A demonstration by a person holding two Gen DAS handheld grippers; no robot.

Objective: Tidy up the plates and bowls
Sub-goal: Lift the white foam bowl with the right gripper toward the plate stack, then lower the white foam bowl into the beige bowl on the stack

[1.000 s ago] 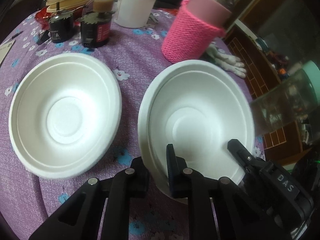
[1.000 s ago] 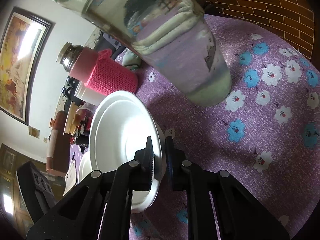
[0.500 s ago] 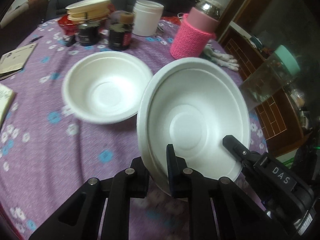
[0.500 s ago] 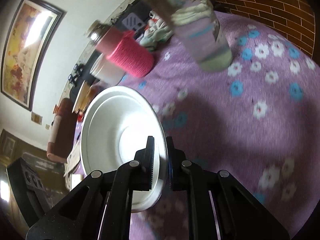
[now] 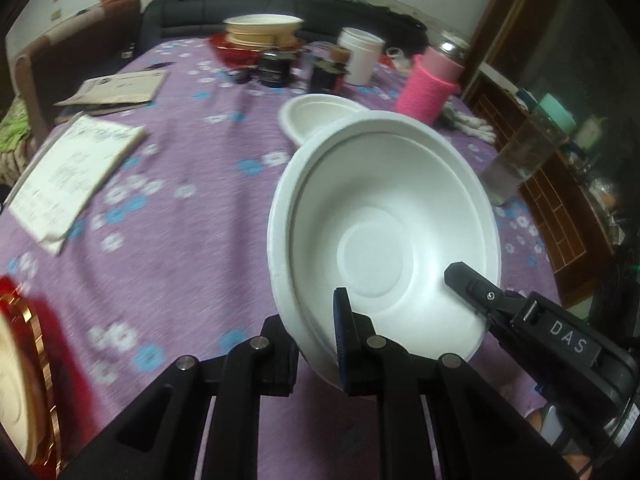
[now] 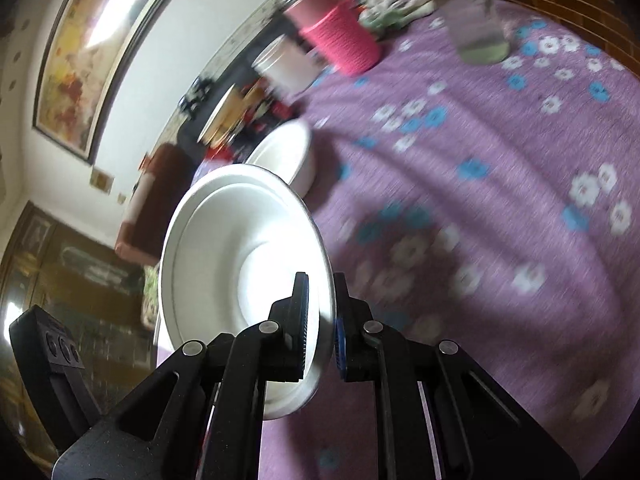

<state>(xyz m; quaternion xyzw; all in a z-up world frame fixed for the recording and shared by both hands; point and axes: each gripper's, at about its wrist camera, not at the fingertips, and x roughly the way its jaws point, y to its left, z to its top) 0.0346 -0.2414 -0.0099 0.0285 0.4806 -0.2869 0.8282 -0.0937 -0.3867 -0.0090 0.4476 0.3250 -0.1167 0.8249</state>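
Tabletop (image 5: 168,240) cloth: purple, scattered white and blue flowers. Near bowl (image 5: 384,224) plain white; far bowl (image 5: 316,114) white too. Far right, bottle sleeve (image 5: 426,94) bright pink knit. Far jar (image 5: 360,60) white. Both tongs black. Near left, red tray (image 5: 60,344), gold rim.

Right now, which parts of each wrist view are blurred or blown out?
Left wrist view: tablecloth and notebook smear with motion blur, while the held bowl and left tongs stay sharp. Right wrist view: the cloth's flowers streak, the bowl's inside is blown out near the right tongs, and the framed painting shows window glare.
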